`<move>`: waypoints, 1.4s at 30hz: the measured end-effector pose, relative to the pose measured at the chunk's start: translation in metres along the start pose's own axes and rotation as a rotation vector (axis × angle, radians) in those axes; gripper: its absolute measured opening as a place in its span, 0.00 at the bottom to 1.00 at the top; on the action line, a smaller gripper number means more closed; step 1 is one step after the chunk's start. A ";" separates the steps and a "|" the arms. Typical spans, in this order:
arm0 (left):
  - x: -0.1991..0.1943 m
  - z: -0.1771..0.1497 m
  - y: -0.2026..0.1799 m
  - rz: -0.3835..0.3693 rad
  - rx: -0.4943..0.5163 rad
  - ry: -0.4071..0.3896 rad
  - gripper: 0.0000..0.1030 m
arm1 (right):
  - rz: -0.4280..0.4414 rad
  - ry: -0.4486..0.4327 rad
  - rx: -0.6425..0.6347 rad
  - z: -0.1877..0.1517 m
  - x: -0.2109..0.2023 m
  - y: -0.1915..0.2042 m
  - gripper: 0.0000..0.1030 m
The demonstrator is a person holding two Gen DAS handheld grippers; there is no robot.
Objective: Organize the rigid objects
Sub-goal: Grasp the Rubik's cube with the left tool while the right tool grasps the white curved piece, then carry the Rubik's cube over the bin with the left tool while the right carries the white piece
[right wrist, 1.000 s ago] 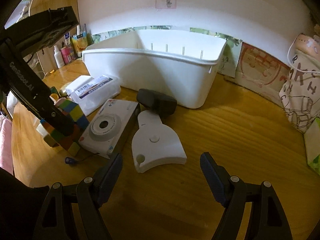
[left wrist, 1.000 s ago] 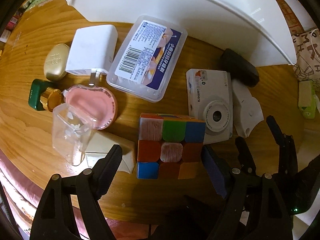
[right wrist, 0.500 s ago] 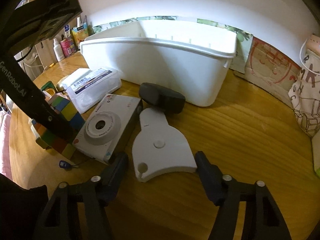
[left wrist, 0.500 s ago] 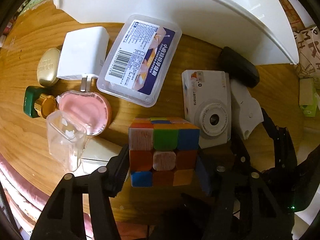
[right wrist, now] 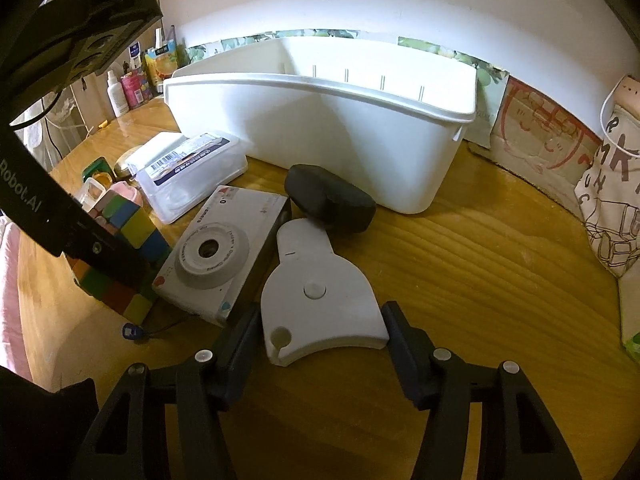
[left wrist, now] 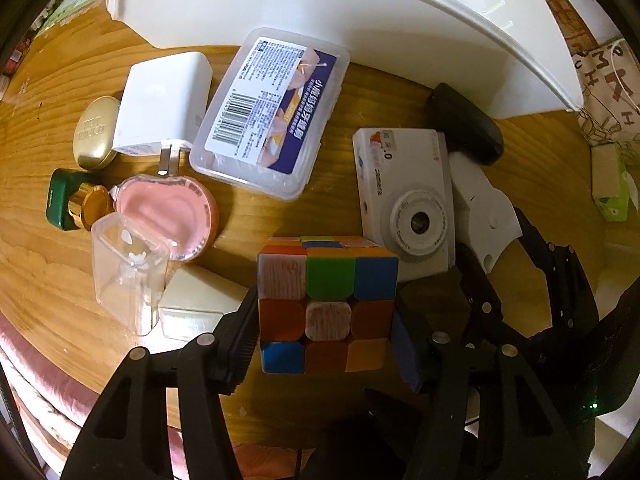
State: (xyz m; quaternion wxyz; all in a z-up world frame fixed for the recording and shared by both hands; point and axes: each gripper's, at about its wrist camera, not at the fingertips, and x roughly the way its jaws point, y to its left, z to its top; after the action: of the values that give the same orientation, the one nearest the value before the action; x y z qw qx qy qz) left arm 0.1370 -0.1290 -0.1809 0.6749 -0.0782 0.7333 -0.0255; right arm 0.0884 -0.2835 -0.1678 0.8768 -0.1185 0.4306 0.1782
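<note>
Wooden surface (right wrist: 460,264) carrying clutter before a white bin (right wrist: 320,128) against the wall. Left tool (left wrist: 326,336) is pinching the colour cube (left wrist: 326,300); right tool (right wrist: 320,344), jaws just closing, is gripping the white fan-shaped piece (right wrist: 316,300), both near the front edge.

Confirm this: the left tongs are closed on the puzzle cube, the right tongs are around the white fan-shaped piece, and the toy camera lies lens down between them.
One thing is wrong: the toy camera lies lens up, as the right wrist view shows. The rest holds: the left tongs clamp the puzzle cube, and the right tongs have just been closing around the white fan-shaped piece.
</note>
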 end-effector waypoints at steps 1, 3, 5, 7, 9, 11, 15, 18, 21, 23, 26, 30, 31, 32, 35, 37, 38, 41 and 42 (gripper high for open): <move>-0.001 -0.004 0.000 -0.002 0.001 -0.005 0.60 | 0.000 -0.003 0.000 -0.001 -0.002 0.001 0.58; -0.001 -0.012 0.002 -0.006 0.003 -0.013 0.60 | 0.002 -0.002 -0.002 -0.003 -0.005 0.002 0.58; -0.001 -0.018 0.002 -0.008 0.010 -0.023 0.60 | -0.004 -0.001 -0.011 -0.005 -0.009 0.005 0.58; -0.003 -0.026 0.004 -0.010 0.014 -0.032 0.60 | -0.008 -0.003 -0.011 -0.007 -0.014 0.007 0.58; -0.006 -0.033 0.005 -0.015 0.019 -0.043 0.60 | -0.014 -0.006 -0.011 -0.008 -0.018 0.009 0.58; -0.007 -0.039 0.007 -0.016 0.024 -0.054 0.60 | -0.022 -0.010 -0.012 -0.009 -0.023 0.010 0.58; -0.017 -0.054 0.015 -0.021 0.028 -0.078 0.60 | -0.030 -0.029 -0.013 -0.010 -0.038 0.014 0.58; -0.026 -0.062 0.019 -0.021 0.026 -0.099 0.60 | -0.034 -0.042 -0.021 -0.009 -0.047 0.018 0.57; -0.036 -0.072 0.027 -0.020 0.021 -0.127 0.60 | -0.033 -0.057 -0.039 -0.007 -0.058 0.024 0.57; -0.046 -0.073 0.032 -0.024 0.014 -0.147 0.60 | -0.031 -0.062 -0.055 -0.004 -0.065 0.028 0.57; -0.060 -0.074 0.045 -0.029 0.007 -0.185 0.60 | -0.019 -0.071 -0.080 0.001 -0.074 0.033 0.57; -0.078 -0.074 0.051 -0.021 0.014 -0.237 0.60 | 0.003 -0.098 -0.102 0.012 -0.087 0.038 0.56; -0.083 -0.073 0.053 -0.021 0.022 -0.252 0.60 | 0.005 -0.109 -0.108 0.017 -0.092 0.040 0.56; -0.085 -0.071 0.056 -0.021 0.026 -0.260 0.60 | 0.006 -0.116 -0.111 0.020 -0.095 0.042 0.56; -0.097 -0.062 0.054 -0.020 0.050 -0.305 0.60 | 0.007 -0.141 -0.127 0.035 -0.103 0.046 0.56; -0.105 -0.057 0.054 -0.019 0.071 -0.341 0.60 | 0.008 -0.158 -0.136 0.044 -0.107 0.048 0.56; -0.108 -0.055 0.054 -0.019 0.078 -0.352 0.60 | 0.006 -0.167 -0.142 0.050 -0.109 0.049 0.56; -0.118 -0.046 0.054 -0.021 0.094 -0.399 0.60 | -0.001 -0.193 -0.149 0.064 -0.113 0.051 0.56; -0.123 -0.041 0.056 -0.028 0.100 -0.419 0.60 | -0.002 -0.200 -0.149 0.068 -0.113 0.052 0.56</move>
State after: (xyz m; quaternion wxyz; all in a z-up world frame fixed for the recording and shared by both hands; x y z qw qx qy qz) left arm 0.1010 -0.0585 -0.0644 0.8152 -0.0584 0.5737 -0.0542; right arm 0.0516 -0.2355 -0.0398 0.9043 -0.1652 0.3267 0.2197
